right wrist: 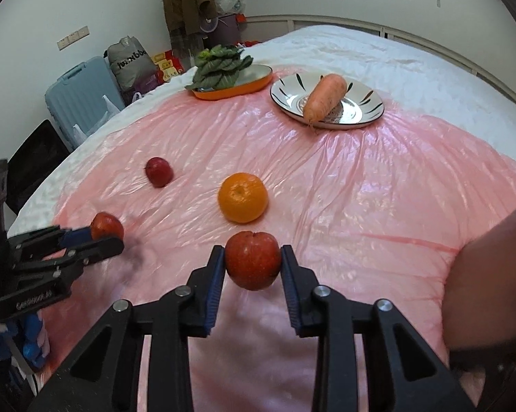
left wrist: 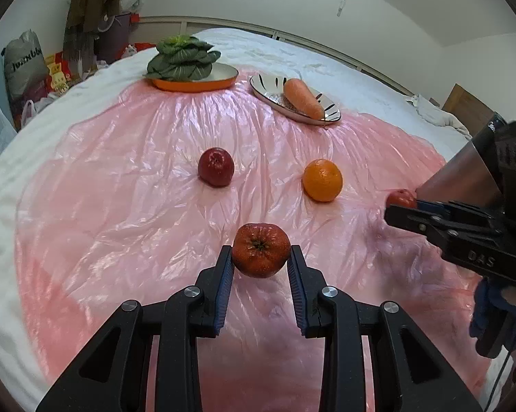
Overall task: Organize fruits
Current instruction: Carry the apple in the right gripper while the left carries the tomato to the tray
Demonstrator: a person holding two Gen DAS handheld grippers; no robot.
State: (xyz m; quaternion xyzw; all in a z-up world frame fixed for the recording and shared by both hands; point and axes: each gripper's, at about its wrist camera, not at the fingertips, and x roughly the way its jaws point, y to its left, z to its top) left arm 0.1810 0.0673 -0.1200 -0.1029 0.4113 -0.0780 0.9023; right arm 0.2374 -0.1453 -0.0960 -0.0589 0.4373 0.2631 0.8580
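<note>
My left gripper is shut on a red apple, held just above the pink plastic sheet; it also shows in the right wrist view with that apple. My right gripper is shut on another red apple; in the left wrist view it comes in from the right with its apple. A third, darker red apple and an orange lie on the sheet beyond.
At the far side stand an orange dish holding leafy greens and a striped white plate with a carrot. The sheet covers a white bed. A suitcase and bags stand at the left.
</note>
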